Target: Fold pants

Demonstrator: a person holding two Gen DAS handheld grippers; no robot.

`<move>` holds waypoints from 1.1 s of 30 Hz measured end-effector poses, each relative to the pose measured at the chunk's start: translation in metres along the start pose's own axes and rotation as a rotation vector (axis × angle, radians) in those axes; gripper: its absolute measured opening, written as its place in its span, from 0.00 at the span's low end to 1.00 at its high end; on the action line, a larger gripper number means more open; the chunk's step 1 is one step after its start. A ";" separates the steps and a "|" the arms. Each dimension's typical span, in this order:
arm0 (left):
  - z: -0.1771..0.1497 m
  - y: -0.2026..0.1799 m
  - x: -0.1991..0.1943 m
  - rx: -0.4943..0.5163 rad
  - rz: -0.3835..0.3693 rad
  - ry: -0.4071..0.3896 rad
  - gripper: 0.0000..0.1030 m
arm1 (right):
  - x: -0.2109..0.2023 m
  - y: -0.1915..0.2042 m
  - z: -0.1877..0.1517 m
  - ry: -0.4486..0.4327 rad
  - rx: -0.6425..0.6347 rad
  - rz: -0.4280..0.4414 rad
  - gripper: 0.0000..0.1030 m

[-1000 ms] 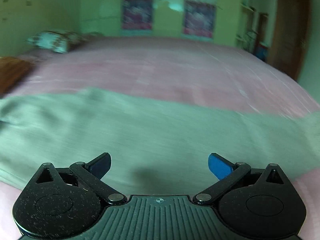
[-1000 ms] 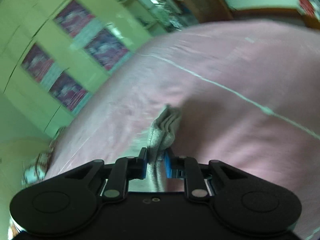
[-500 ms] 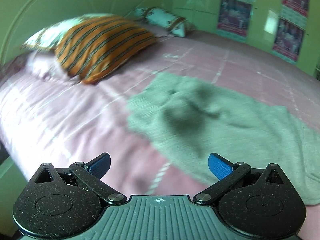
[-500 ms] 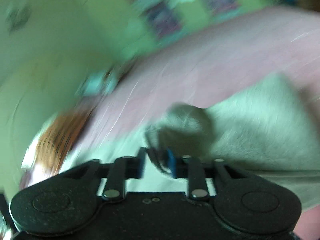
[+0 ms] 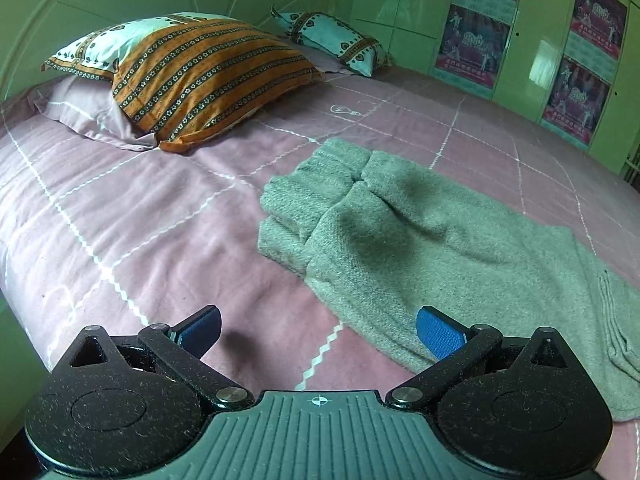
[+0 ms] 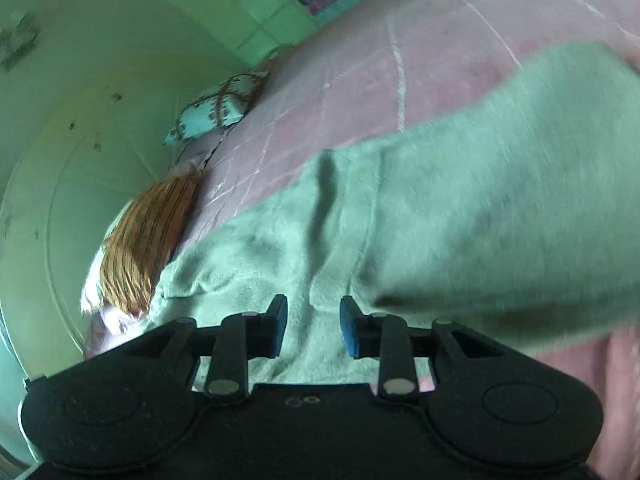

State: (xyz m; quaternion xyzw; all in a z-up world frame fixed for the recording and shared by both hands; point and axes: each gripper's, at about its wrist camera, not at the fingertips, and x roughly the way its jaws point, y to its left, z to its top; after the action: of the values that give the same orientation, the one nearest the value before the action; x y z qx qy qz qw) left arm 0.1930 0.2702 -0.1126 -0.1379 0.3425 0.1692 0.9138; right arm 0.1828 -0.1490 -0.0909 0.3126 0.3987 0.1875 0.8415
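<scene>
Grey-green knit pants (image 5: 420, 232) lie on the pink bedspread (image 5: 140, 208), folded over so the leg cuffs are stacked at the left end. My left gripper (image 5: 318, 330) is open and empty, hovering above the near edge of the pants. My right gripper (image 6: 313, 326) is partly open, low over the pants (image 6: 460, 208), with the cloth lying below the gap and not pinched.
An orange striped pillow (image 5: 208, 72) and a teal patterned pillow (image 5: 336, 42) lie by the headboard, with a lilac pillow (image 5: 84, 110) under the orange one. Green wardrobe doors with posters (image 5: 476, 36) stand behind the bed. The bed's edge is at the lower left.
My right gripper carried the pinched end of the pants over toward the pillow end and has let go, its jaws now apart. My left gripper swung left to face the pillows, still open.
</scene>
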 end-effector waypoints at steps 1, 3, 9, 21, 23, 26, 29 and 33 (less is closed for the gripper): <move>0.000 0.000 0.000 0.001 0.004 -0.001 1.00 | 0.004 -0.002 -0.004 0.006 0.016 -0.001 0.21; -0.001 0.001 -0.004 0.009 0.019 -0.009 1.00 | 0.007 -0.003 -0.011 -0.002 0.016 -0.023 0.20; -0.011 0.012 -0.006 -0.020 0.041 0.009 1.00 | -0.001 0.032 -0.016 -0.050 -0.254 -0.097 0.21; -0.019 0.026 -0.007 -0.055 0.045 0.027 1.00 | 0.062 0.081 -0.045 0.014 -0.926 -0.396 0.48; -0.018 0.029 -0.007 -0.058 0.045 0.028 1.00 | 0.067 0.077 -0.045 0.005 -0.933 -0.437 0.31; -0.018 0.030 -0.005 -0.058 0.046 0.031 1.00 | 0.061 0.073 -0.035 -0.013 -0.874 -0.424 0.11; -0.017 0.030 -0.004 -0.058 0.045 0.026 1.00 | 0.038 0.080 -0.032 -0.092 -0.848 -0.340 0.09; -0.019 0.027 -0.002 -0.052 0.046 0.032 1.00 | 0.040 0.075 -0.044 -0.021 -0.874 -0.267 0.10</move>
State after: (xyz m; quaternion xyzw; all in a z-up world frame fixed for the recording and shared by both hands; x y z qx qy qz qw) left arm 0.1700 0.2871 -0.1291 -0.1564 0.3557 0.1965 0.9002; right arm 0.1678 -0.0544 -0.0839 -0.1240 0.3105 0.2246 0.9153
